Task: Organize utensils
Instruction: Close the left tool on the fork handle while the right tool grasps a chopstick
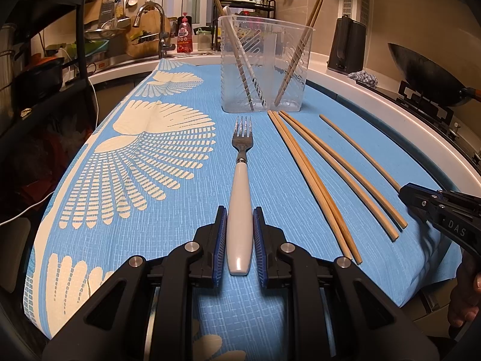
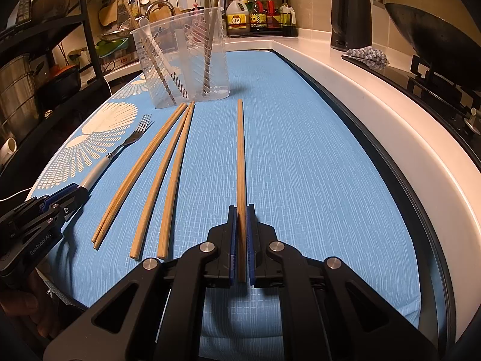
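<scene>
A white-handled fork (image 1: 239,198) lies on the blue cloth, tines toward a clear plastic holder (image 1: 264,63). My left gripper (image 1: 239,215) is shut on the fork's handle. Several wooden chopsticks (image 1: 312,180) lie to the fork's right. In the right wrist view my right gripper (image 2: 241,210) is shut on a single chopstick (image 2: 240,156) lying apart from the others (image 2: 156,177). The holder (image 2: 183,60) has chopsticks and a white utensil standing in it. The fork (image 2: 120,150) and left gripper (image 2: 72,192) show at left.
The blue patterned cloth (image 1: 144,162) covers the counter. A black kettle (image 2: 350,18), a grey rag (image 2: 366,54) and a wok on the stove (image 2: 433,33) stand to the right. A sink and a bottle rack (image 2: 258,12) are behind the holder.
</scene>
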`<move>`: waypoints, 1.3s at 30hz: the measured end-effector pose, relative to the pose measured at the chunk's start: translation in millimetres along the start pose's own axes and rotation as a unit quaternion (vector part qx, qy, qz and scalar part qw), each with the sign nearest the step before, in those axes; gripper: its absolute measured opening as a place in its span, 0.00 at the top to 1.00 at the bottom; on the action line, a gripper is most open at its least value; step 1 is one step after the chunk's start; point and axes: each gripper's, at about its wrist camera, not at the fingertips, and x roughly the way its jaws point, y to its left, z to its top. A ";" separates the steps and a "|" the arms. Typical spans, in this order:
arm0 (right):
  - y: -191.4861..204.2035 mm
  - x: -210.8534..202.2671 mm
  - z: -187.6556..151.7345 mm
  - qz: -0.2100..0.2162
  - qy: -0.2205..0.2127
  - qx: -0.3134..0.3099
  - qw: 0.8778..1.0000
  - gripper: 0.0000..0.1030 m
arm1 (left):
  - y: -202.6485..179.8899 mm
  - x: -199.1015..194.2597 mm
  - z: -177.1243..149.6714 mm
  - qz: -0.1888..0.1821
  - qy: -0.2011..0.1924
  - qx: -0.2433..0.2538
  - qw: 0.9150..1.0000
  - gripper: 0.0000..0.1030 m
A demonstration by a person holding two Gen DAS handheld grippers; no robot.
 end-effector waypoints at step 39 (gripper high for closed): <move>2.2 0.5 1.1 -0.001 -0.001 -0.004 1.000 0.94 | -3.7 0.2 0.8 0.005 0.000 0.010 1.000 0.82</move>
